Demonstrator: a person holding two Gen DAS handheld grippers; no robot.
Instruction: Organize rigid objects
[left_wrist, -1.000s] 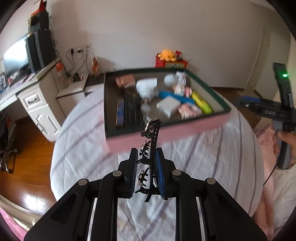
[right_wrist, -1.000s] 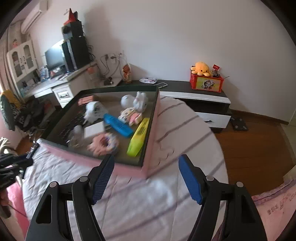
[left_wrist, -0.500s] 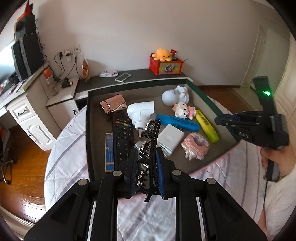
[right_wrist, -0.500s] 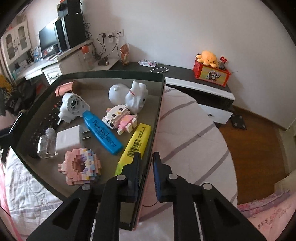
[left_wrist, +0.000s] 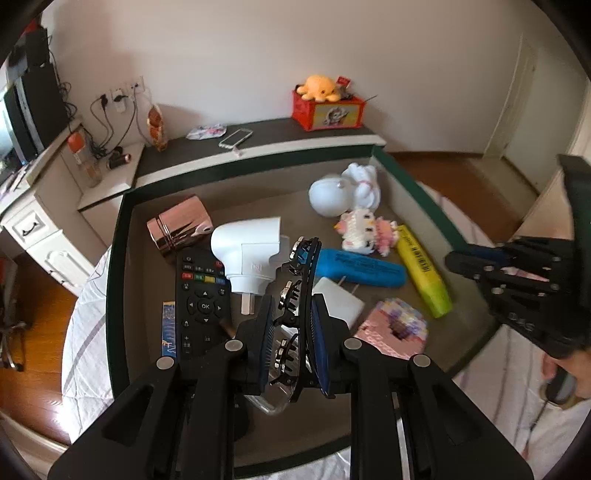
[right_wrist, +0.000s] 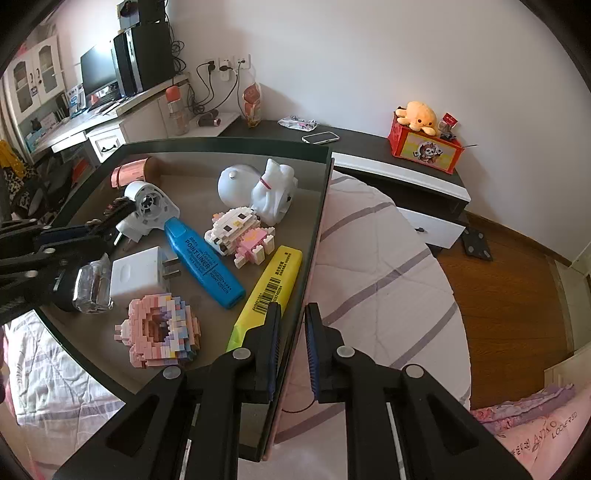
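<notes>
Black plastic, toothed and studded, the hair clip (left_wrist: 301, 291) stands on edge in the nearly closed left gripper (left_wrist: 295, 325), hovering over the tray's (left_wrist: 118, 258) near edge above the remote (left_wrist: 201, 299). It looks light, stiff and probably brittle, so the flat spine seems the safest hold. The right gripper (right_wrist: 291, 347) is clamped on the tray's right wall, yellow marker (right_wrist: 269, 288) just inside.

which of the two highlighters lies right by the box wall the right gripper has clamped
The yellow highlighter, lying along that wall beside the right gripper. The blue highlighter lies farther in.
</notes>
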